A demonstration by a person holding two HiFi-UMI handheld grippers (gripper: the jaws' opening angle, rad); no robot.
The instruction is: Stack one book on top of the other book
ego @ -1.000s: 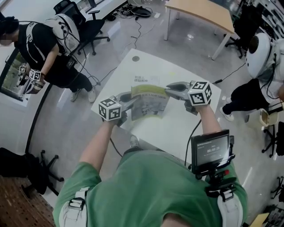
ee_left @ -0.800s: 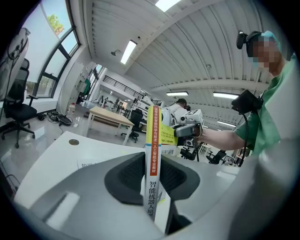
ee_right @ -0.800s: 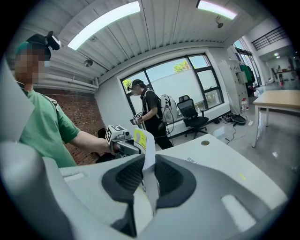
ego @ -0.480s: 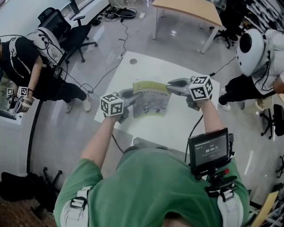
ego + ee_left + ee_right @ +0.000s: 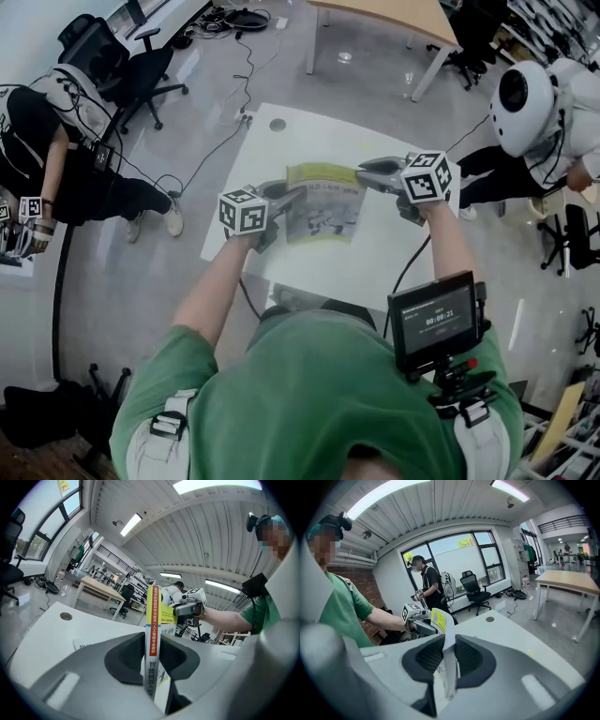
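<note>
A book with a yellow-green cover [image 5: 323, 202] hangs flat over the white table [image 5: 375, 262], held between both grippers. My left gripper [image 5: 281, 199] is shut on its spine edge, where red and grey print shows between the pads [image 5: 152, 667]. My right gripper [image 5: 367, 173] is shut on the opposite edge, and the pages bend between its pads [image 5: 447, 660]. A second, white book [image 5: 86, 644] lies flat on the table under and beyond the held one. It shows only in the left gripper view. Each gripper view shows the other gripper across the book.
The table has a round cable hole [image 5: 277, 124] at its far side. A person with grippers stands at the left [image 5: 47, 141], and another in a white helmet is at the right [image 5: 534, 94]. A wooden table [image 5: 394, 14] and an office chair [image 5: 122, 66] stand beyond.
Both grippers have carried the book a little farther across the table. It now covers the white book's printed corner, which showed in the head view before.
</note>
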